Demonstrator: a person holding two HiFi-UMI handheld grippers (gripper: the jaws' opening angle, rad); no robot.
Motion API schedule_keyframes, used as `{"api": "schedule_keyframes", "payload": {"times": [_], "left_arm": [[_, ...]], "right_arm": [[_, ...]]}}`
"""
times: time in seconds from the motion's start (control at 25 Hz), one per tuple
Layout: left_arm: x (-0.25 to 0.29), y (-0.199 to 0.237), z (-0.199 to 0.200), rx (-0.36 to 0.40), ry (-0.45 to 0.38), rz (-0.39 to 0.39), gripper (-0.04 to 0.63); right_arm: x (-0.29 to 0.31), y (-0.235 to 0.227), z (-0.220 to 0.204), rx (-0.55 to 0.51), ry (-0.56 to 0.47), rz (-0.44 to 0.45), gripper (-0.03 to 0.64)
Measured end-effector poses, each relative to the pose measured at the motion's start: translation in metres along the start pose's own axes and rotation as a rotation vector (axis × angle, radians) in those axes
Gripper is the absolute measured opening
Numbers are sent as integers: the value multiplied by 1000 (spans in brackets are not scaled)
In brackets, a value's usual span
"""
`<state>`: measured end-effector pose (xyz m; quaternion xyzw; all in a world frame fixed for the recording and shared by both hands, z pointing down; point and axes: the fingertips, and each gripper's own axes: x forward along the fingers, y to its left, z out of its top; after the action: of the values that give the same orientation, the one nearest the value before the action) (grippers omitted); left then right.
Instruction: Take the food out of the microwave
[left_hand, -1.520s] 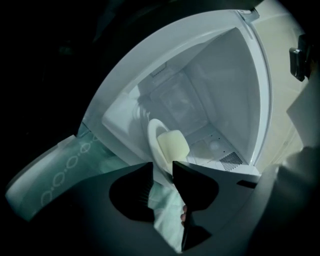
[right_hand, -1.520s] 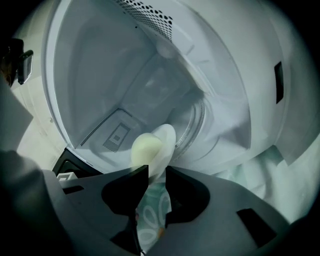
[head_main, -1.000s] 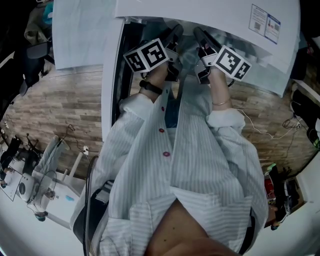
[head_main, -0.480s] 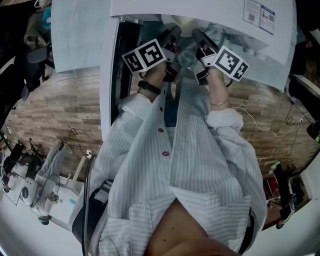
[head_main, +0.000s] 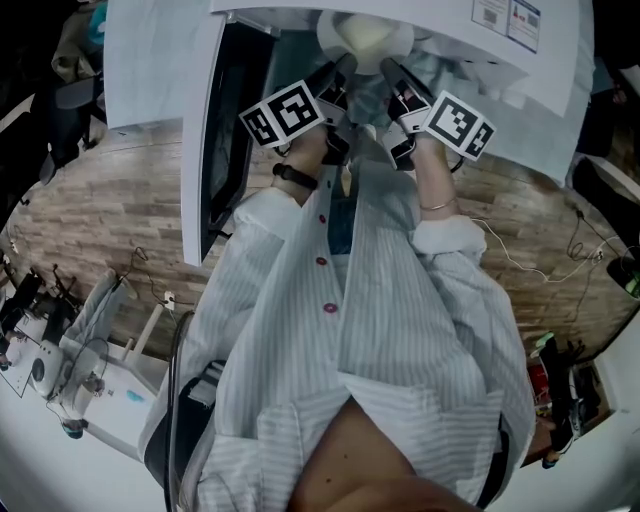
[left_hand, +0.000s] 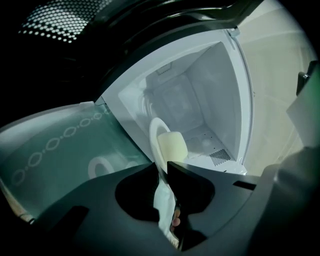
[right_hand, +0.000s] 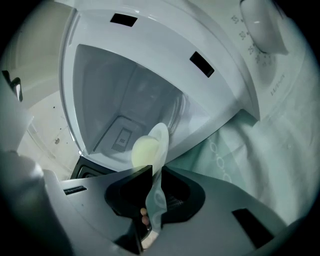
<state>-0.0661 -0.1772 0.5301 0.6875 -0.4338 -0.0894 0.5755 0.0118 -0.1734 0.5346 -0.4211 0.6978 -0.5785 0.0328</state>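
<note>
A white plate (head_main: 365, 35) carries a pale yellow bun (head_main: 372, 38) in front of the open white microwave (left_hand: 200, 95). My left gripper (head_main: 340, 68) holds the plate's rim on one side and my right gripper (head_main: 390, 68) holds the other. In the left gripper view the plate (left_hand: 157, 135) and bun (left_hand: 173, 147) stand edge-on between the closing jaws of the left gripper (left_hand: 163, 167). In the right gripper view the plate (right_hand: 161, 137) with the bun (right_hand: 142, 150) is pinched in the closing jaws of the right gripper (right_hand: 156, 170).
The microwave's dark door (head_main: 228, 120) hangs open at the left. A green patterned cloth (left_hand: 55, 145) covers the surface under the microwave. Its control knob (right_hand: 262, 25) is at the upper right. Equipment stands on the floor at lower left (head_main: 60, 370).
Both grippers have drawn back from the microwave together, and the plate with the bun now shows in the head view between their tips.
</note>
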Motion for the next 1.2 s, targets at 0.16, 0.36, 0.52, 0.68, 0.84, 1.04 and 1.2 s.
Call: {"api": "schedule_keyframes", "payload": {"times": [0.16, 0.36, 0.52, 0.68, 0.84, 1.04, 1.2], "left_arm": [[-6, -3, -7, -8, -26, 3, 61], [-17, -7, -15, -13, -58, 5, 63], [-26, -14, -25, -1, -74, 4, 63], [-40, -22, -34, 0, -90, 4, 63], [-55, -33, -42, 5, -105, -3, 63], [-75, -51, -42, 16, -116, -17, 63], [-88, -67, -46, 27, -114, -36, 63]], "right_arm": [[-8, 1, -4, 6, 14, 23, 73], [-17, 4, -9, -9, 33, 46, 71], [-28, 7, -16, -18, 42, 65, 71], [-42, 13, -23, -30, 56, 83, 71], [-57, 23, -30, -41, 55, 107, 71], [-74, 43, -35, -50, 46, 140, 69], [-90, 57, -37, -55, 32, 165, 69]]}}
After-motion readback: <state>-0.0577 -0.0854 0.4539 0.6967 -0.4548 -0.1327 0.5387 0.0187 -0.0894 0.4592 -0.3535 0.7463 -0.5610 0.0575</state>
